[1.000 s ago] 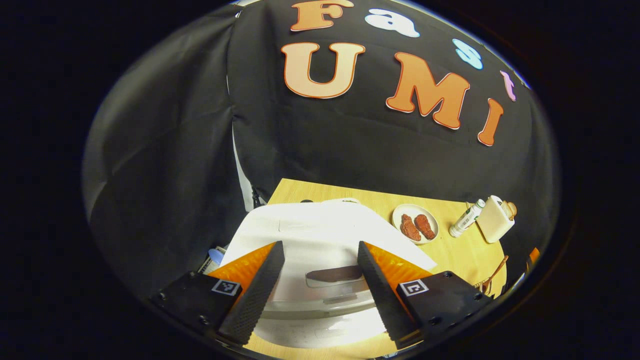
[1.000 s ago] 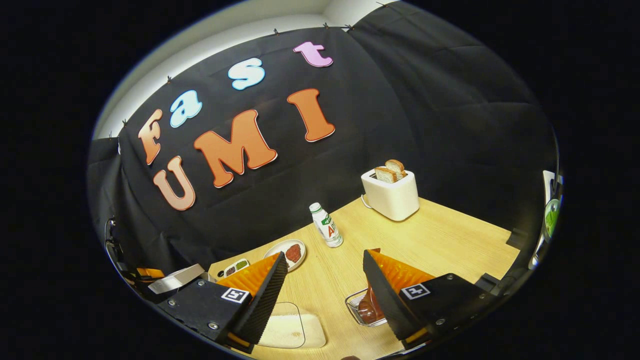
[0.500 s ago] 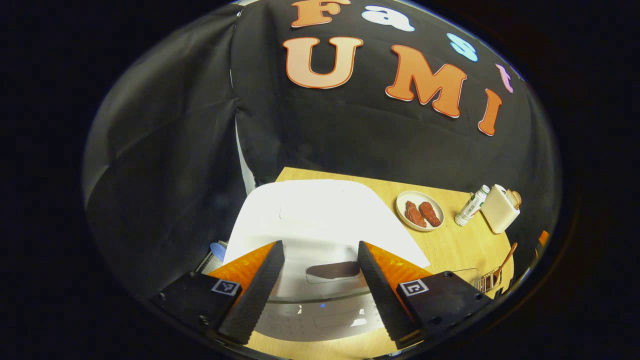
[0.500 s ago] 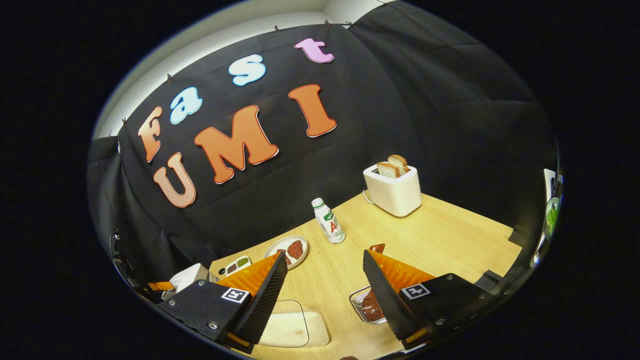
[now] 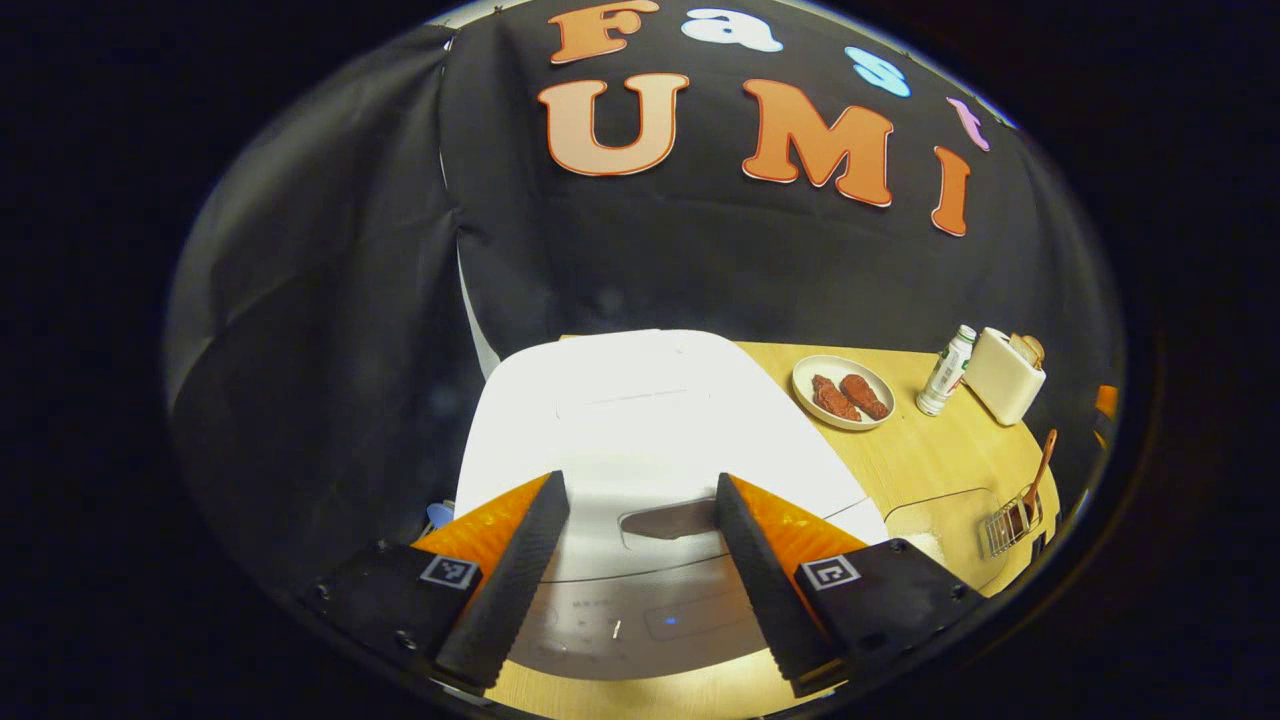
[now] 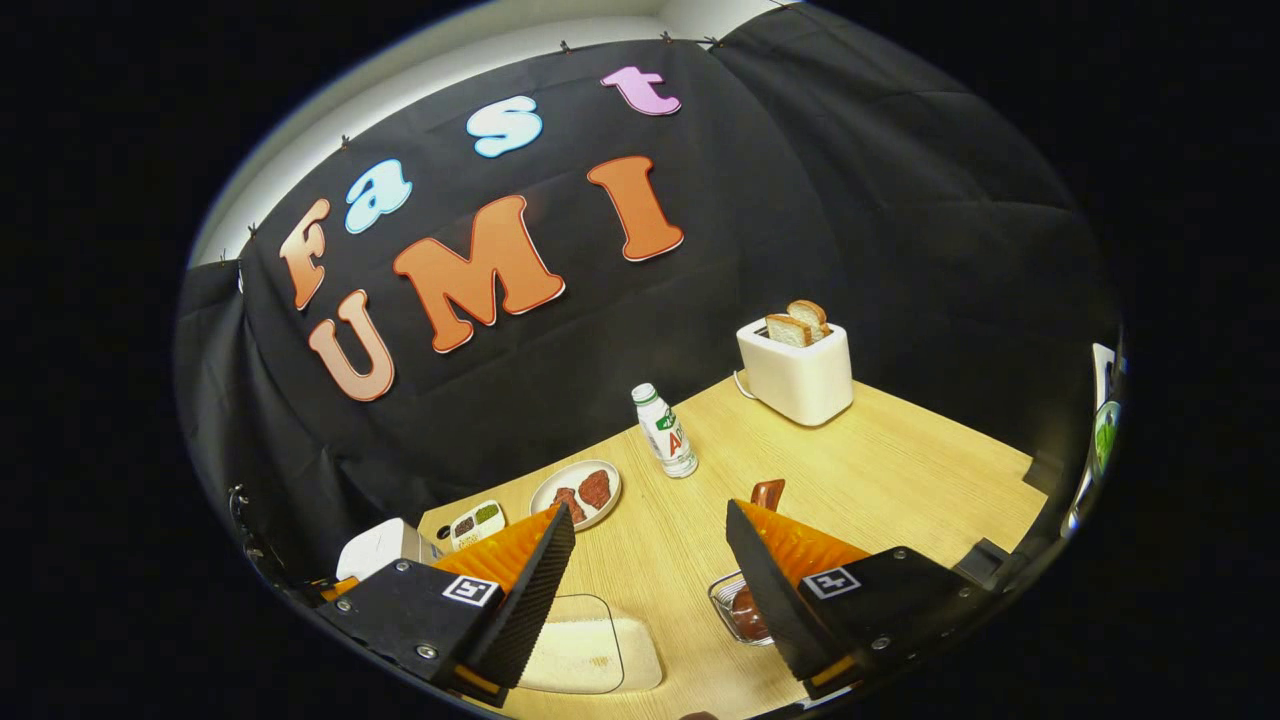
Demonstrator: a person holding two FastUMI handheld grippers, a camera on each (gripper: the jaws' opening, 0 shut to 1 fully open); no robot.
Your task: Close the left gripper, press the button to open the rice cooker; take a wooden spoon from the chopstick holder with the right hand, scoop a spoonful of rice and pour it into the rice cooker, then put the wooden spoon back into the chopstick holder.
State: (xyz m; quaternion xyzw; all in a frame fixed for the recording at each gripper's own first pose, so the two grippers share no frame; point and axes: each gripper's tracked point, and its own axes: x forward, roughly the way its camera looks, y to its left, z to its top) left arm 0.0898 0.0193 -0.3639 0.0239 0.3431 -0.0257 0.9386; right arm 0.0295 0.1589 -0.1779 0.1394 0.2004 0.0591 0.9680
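On the wooden worktop (image 6: 900, 470) stand one white rice cooker (image 5: 640, 420), one plate (image 5: 842, 392) carrying two reddish-brown pieces of food, one small bottle (image 6: 666, 432), one white toaster (image 6: 797, 370) with two slices of bread in it, one wire chopstick holder (image 5: 1008, 520) with one wooden spoon (image 5: 1038, 468) standing in it, and one clear container of rice (image 6: 585, 655).

Seen from the left gripper view, the rice cooker is a smooth, glossy white box with rounded corners, lid down, a dark recessed button (image 5: 672, 520) at the lid's near edge and a grey control panel below it with a small blue light. It lies directly ahead of the left gripper (image 5: 635, 500) — the button sits between the two fingers, which stand wide apart and touch nothing.

From the right gripper view, the right gripper (image 6: 650, 525) also stands wide and holds nothing. The chopstick holder lies just beyond its right finger, partly hidden by it, the spoon's tip rising above — the rice container lies near its left finger. The cooker shows far left.
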